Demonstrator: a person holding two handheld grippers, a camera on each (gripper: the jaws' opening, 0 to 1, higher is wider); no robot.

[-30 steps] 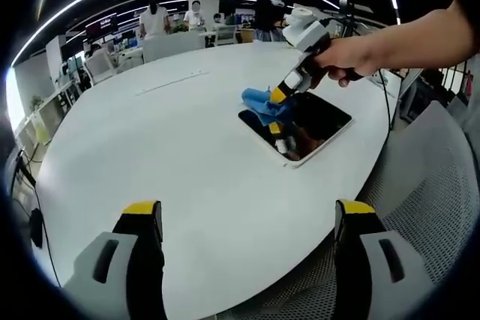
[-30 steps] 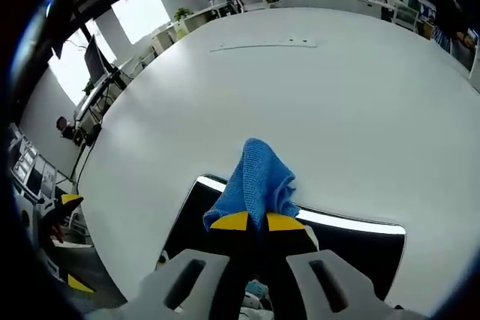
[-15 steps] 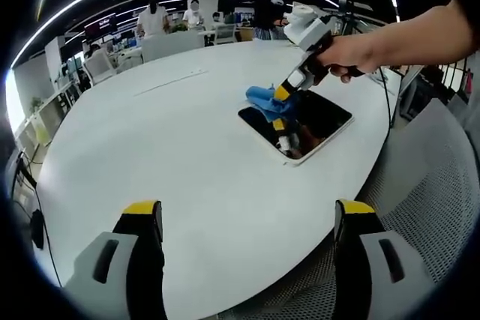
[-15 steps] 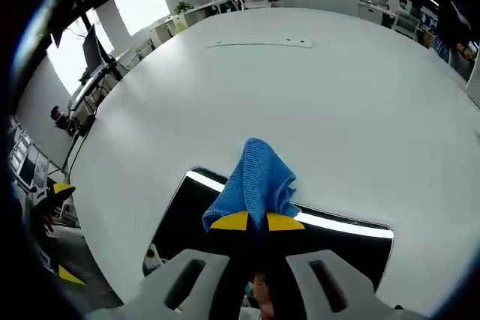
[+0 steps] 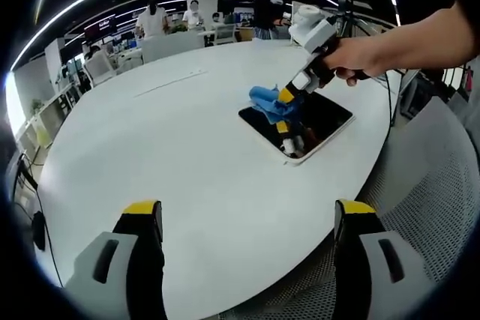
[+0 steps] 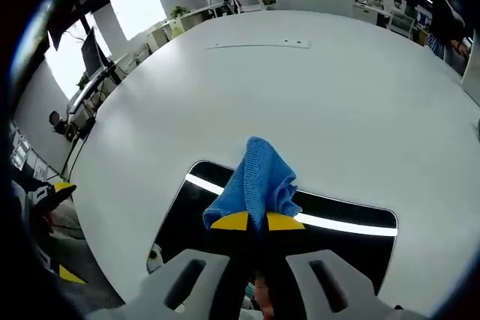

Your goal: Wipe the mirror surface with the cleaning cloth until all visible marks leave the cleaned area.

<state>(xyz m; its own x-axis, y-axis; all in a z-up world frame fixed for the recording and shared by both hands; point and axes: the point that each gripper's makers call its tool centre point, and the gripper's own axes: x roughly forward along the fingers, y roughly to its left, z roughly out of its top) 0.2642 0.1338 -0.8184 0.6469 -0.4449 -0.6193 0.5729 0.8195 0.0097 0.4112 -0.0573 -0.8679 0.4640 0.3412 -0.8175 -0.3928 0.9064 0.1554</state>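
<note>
blue cloth [image 6: 259, 180], dark mirror [image 6: 358, 249], white table [image 6: 300, 95]

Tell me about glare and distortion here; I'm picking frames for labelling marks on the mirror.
Right gripper view: a bright strip of glare crosses the mirror behind the blue cloth; fisheye bends the white table. Left gripper view: the mirror looks dark, reflecting the right gripper; straight edges curve, and window light blows out at left.
</note>
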